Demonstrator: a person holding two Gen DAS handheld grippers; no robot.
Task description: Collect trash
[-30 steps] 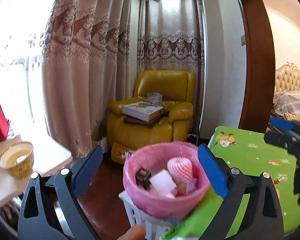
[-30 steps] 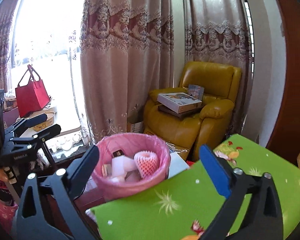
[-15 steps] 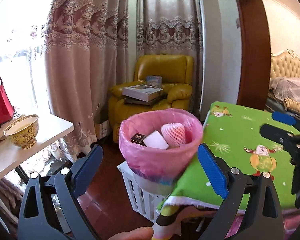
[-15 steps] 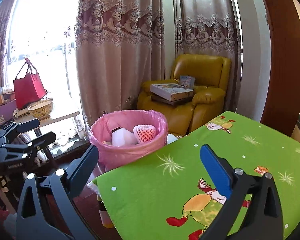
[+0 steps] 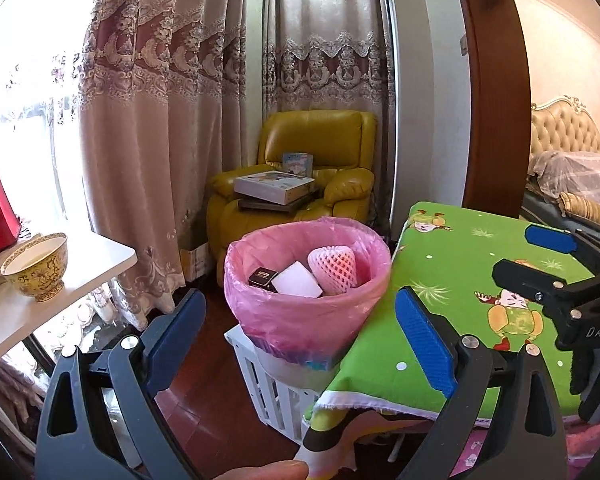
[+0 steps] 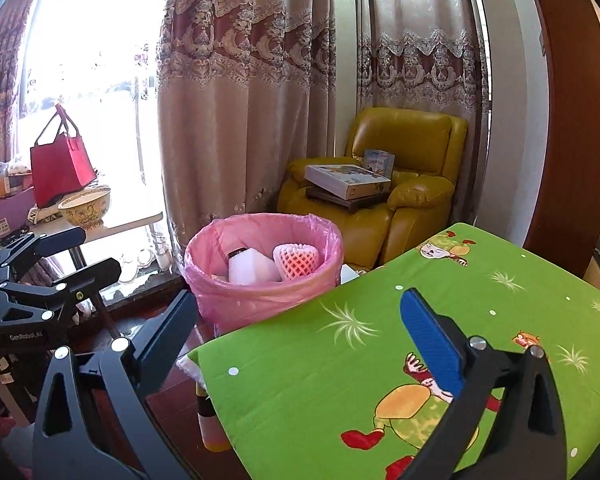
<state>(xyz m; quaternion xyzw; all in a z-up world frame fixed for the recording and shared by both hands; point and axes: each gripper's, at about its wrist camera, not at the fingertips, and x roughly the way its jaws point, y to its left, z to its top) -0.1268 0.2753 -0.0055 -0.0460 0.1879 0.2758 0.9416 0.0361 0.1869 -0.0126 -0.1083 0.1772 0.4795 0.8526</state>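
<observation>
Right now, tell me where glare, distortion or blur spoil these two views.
Left wrist view: the window at left is blown out white; fisheye bends the brown door frame; the pink-lined bin is sharp. Right wrist view: the window behind the red bag is overexposed; curtains and door frame curve toward the edges; the green tablecloth is evenly lit. No motion blur in either.

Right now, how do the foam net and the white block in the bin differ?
The foam net is pink with an open mesh pattern; the white block is plain and smooth. The foam net is rounded and tapers to a point; the white block is flat-faced with straight edges. The foam net lies toward the green table; the white block lies between it and a small dark box. Both sit on top of the trash in the pink-lined bin, untouched by either gripper.
</observation>
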